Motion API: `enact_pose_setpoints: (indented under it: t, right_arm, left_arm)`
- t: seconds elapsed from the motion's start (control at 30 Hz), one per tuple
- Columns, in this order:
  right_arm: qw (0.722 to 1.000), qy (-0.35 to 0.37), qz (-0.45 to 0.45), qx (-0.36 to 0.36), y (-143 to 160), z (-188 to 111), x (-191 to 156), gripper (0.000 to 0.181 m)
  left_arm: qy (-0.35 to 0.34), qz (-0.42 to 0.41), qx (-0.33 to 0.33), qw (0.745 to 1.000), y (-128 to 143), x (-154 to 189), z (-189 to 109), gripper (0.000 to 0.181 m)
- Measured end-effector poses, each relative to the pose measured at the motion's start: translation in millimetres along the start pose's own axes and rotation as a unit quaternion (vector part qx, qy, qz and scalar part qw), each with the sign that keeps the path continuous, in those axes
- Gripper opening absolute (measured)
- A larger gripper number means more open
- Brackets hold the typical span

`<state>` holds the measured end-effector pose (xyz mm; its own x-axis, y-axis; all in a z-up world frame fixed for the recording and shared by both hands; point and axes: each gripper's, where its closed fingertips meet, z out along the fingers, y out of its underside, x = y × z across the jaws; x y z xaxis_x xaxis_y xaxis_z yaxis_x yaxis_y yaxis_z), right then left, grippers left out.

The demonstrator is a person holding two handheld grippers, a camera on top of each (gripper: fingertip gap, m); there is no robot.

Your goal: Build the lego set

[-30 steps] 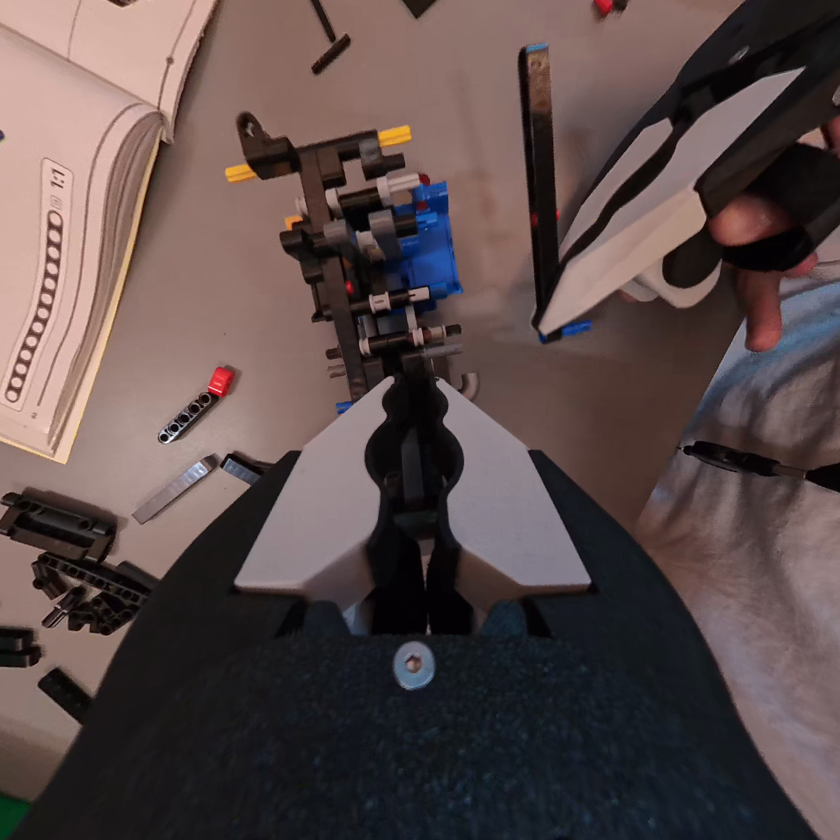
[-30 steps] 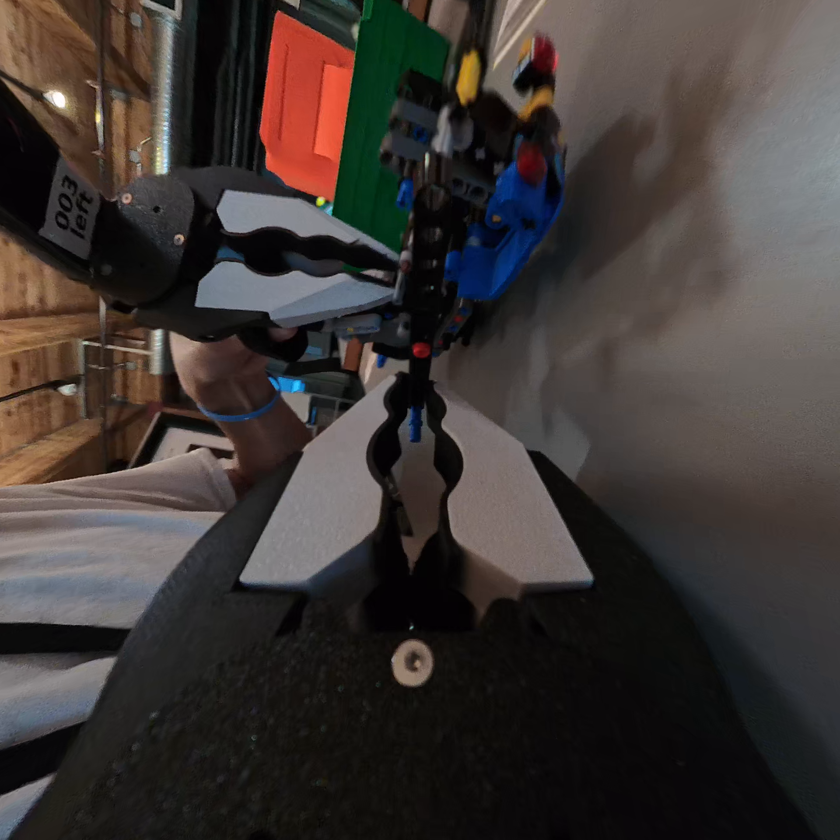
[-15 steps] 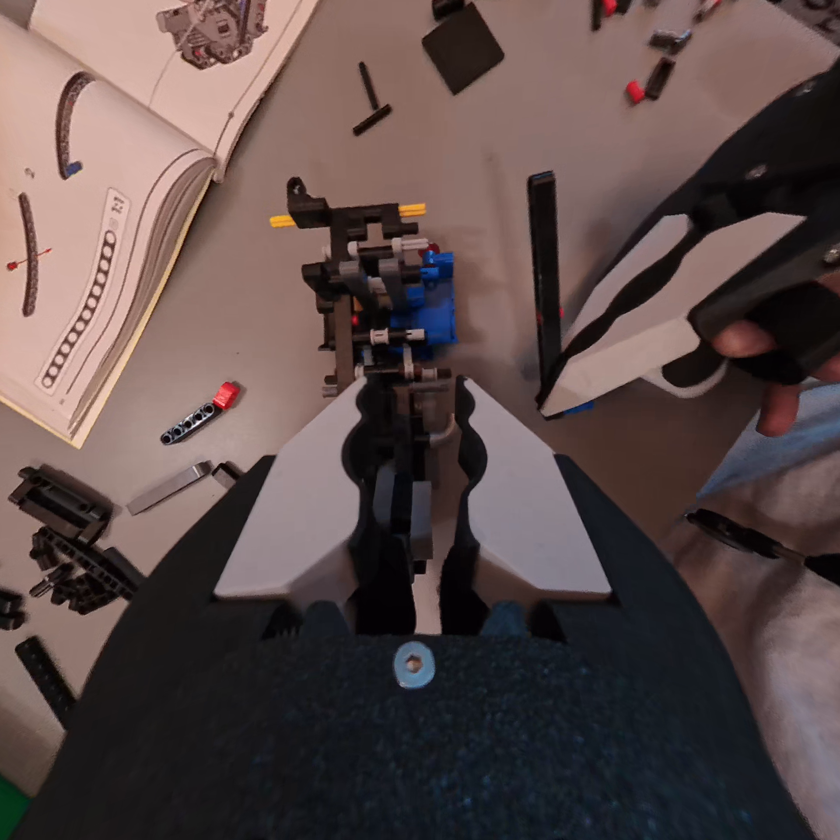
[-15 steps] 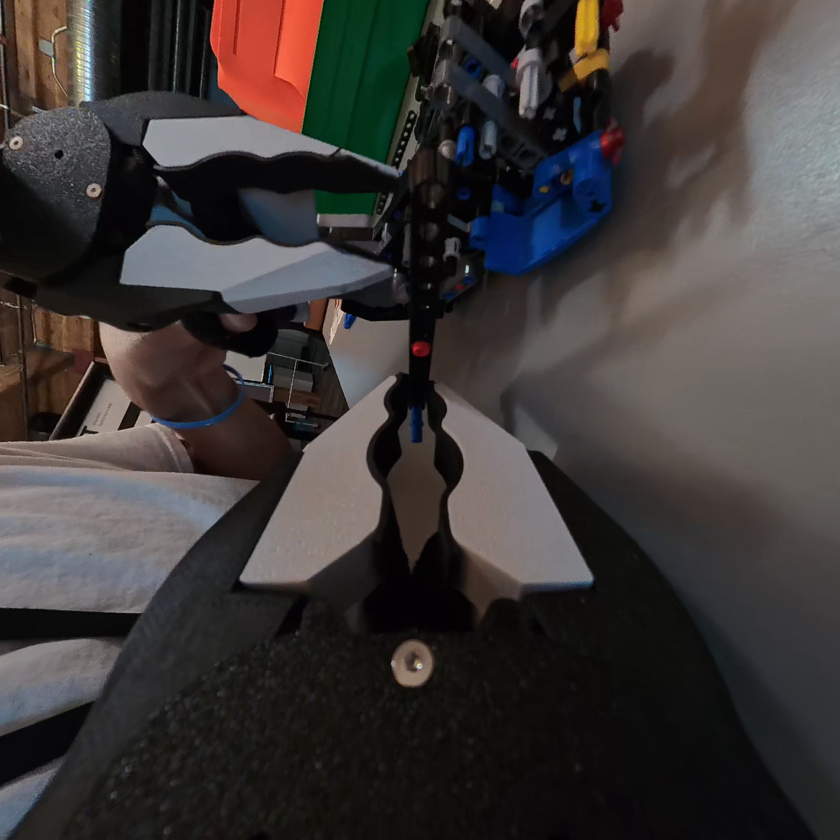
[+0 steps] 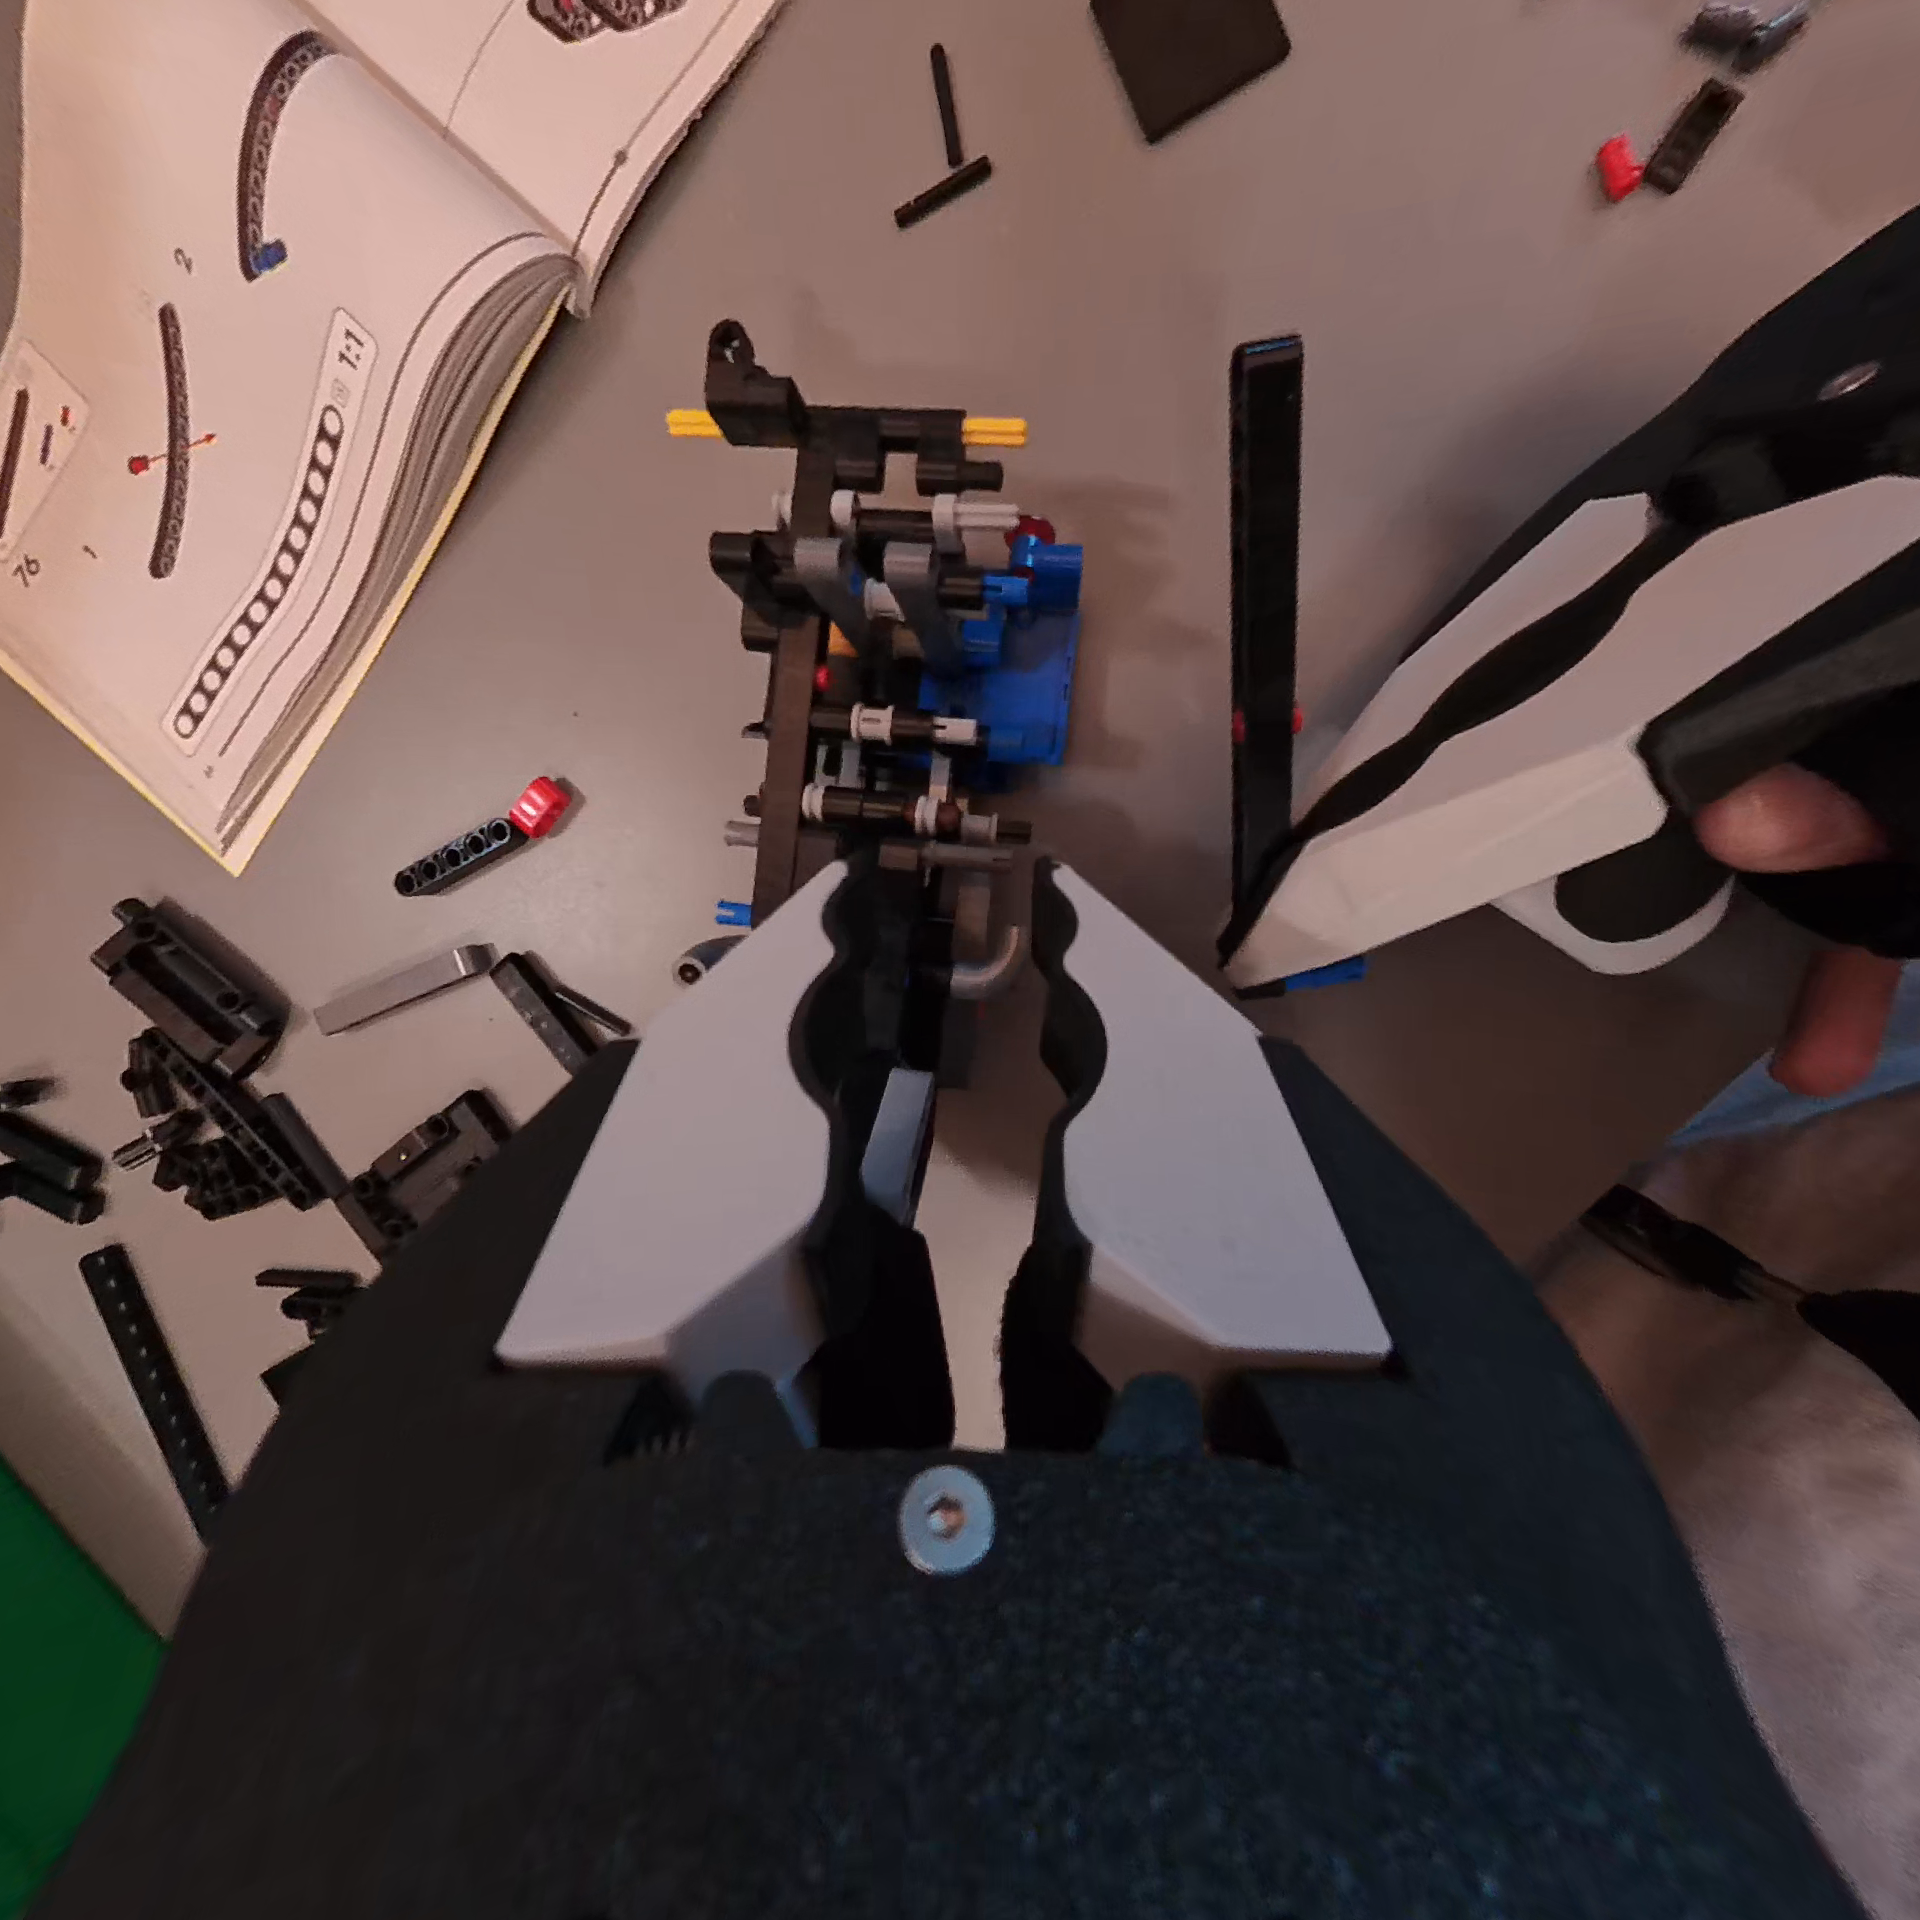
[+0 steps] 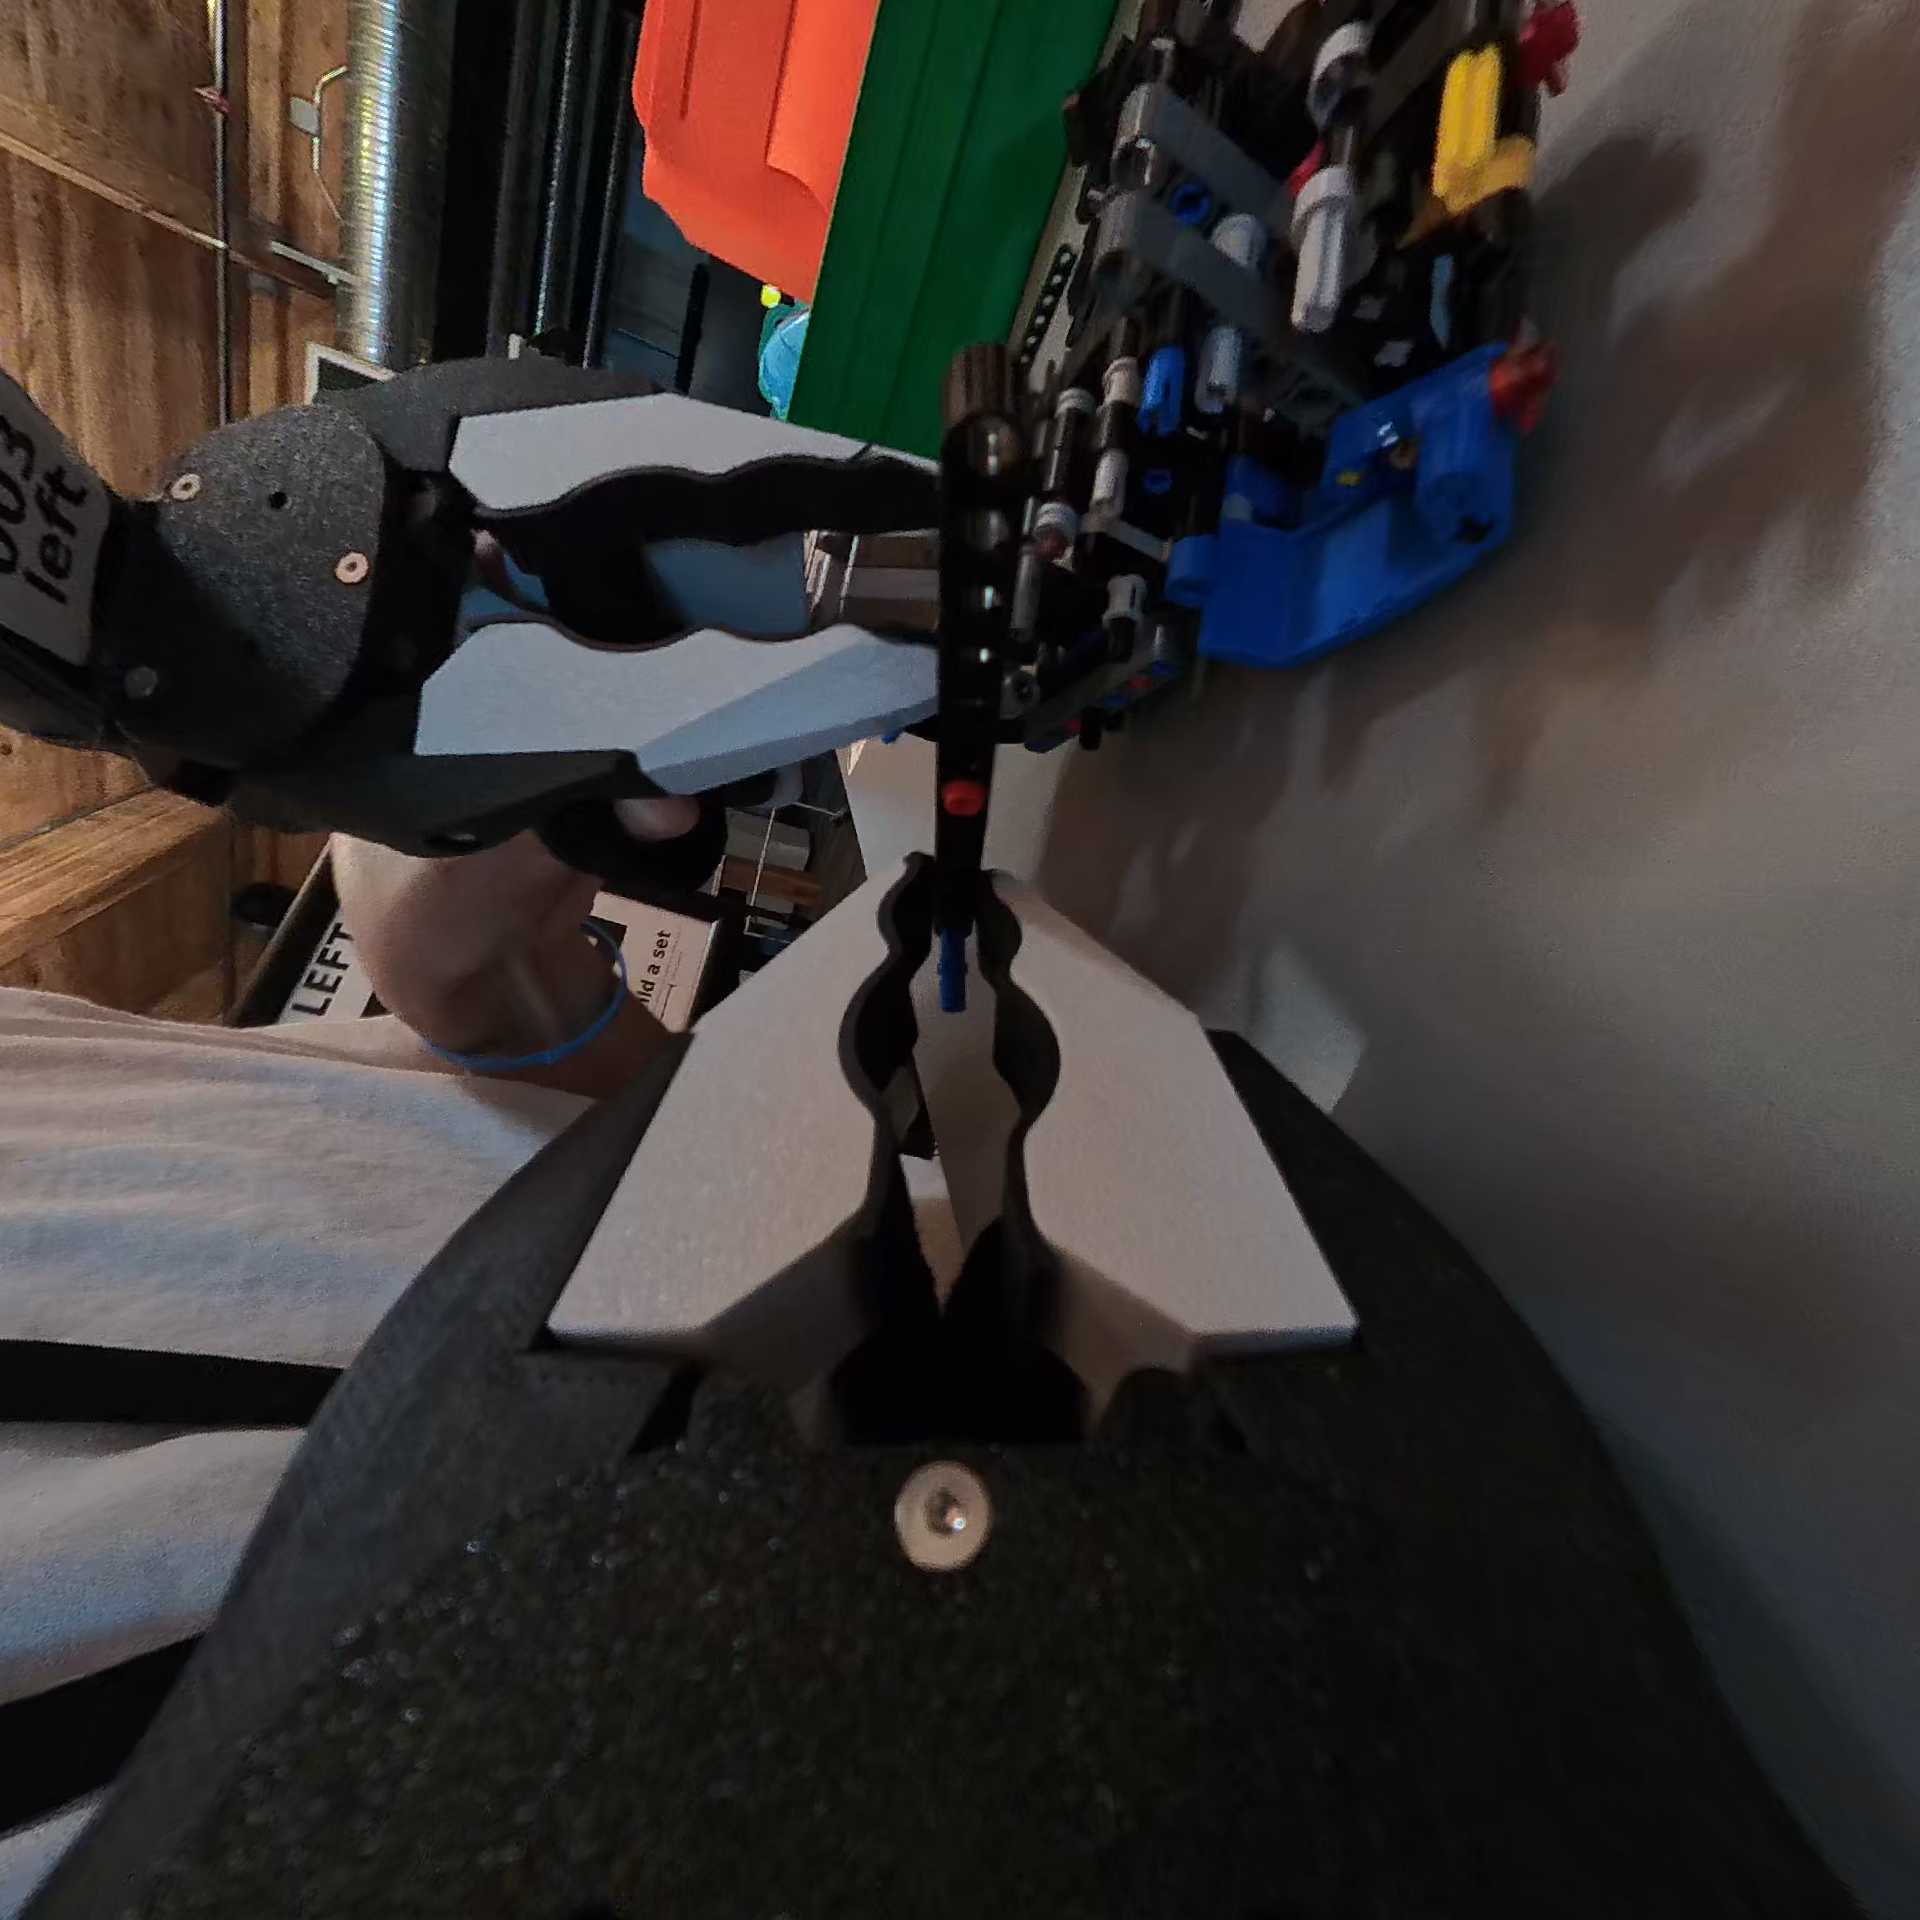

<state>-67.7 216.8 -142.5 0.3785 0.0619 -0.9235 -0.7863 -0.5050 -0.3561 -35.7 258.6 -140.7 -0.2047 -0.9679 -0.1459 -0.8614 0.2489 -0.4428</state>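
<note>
The partly built lego assembly [image 5: 894, 644], black and grey with a blue block and yellow pins, lies on the grey table. My left gripper [image 5: 945, 878] is open, its fingers spread on either side of the assembly's near end. My right gripper [image 5: 1236, 956] is shut on the near end of a long black beam [image 5: 1262, 623] with red pins and a blue pin, held to the right of the assembly. In the right wrist view the right gripper [image 6: 951, 873] holds that beam [image 6: 966, 623] upright in front of the left gripper [image 6: 925, 587] and the assembly [image 6: 1330, 520].
An open instruction book [image 5: 260, 364] lies at the far left. Loose black parts [image 5: 208, 1091], a short black beam with a red piece [image 5: 478, 836] and a grey beam [image 5: 405, 987] lie at the left. Black axles [image 5: 945, 145] lie at the back. A person's lap is at the right. My hands' fingertips stand some 5 cm from each other.
My left gripper has opened off the assembly's near end and drawn back a little. The right gripper still holds the long beam beside the assembly.
</note>
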Motion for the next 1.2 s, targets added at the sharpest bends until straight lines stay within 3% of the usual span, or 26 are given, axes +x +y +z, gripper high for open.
enact_pose_setpoints:
  t: [0.23, 0.47, 0.53, 0.63, 0.77, 0.9, 1.03, 1.13, 1.2]
  right_arm:
    - [0.999, -0.036, 0.002, -0.006, 2, -2, -9, 0.006]
    - [0.998, -0.063, 0.006, -0.006, 2, -4, -16, 0.006]
    - [0.998, -0.069, 0.007, -0.004, 1, -5, -17, 0.006]
    - [0.997, -0.077, 0.007, -0.003, 1, -6, -19, 0.006]
    - [0.996, -0.087, 0.017, 0.004, -1, -9, -20, 0.006]
    - [0.996, -0.084, 0.009, -0.018, -1, -11, -20, 0.006]
    - [0.992, 0.030, -0.096, -0.076, -9, -13, 10, 0.007]
    - [0.973, 0.099, -0.149, -0.144, -15, -15, 31, 0.008]
    - [0.964, 0.087, -0.142, -0.207, -7, -13, 34, 0.008]
  left_arm:
    - [0.007, -0.005, -0.018, 1.000, 0, 1, 3, 0.032]
    - [0.001, 0.007, -0.027, 1.000, -2, -4, 5, 0.023]
    - [0.039, 0.014, -0.020, 0.999, -4, 8, 5, 0.000]
    - [0.014, 0.026, -0.026, 0.999, -2, -1, 6, 0.000]
    - [0.044, 0.023, -0.003, 0.999, -6, 10, -5, 0.008]
    - [0.045, -0.018, 0.059, 0.997, -8, -9, -40, 0.018]
    - [0.047, -0.040, 0.093, 0.994, 26, -57, -68, 0.027]
    - [0.068, 0.013, 0.108, 0.992, 60, -65, -62, 0.028]
    - [0.063, 0.024, 0.105, 0.992, 80, -74, -50, 0.031]
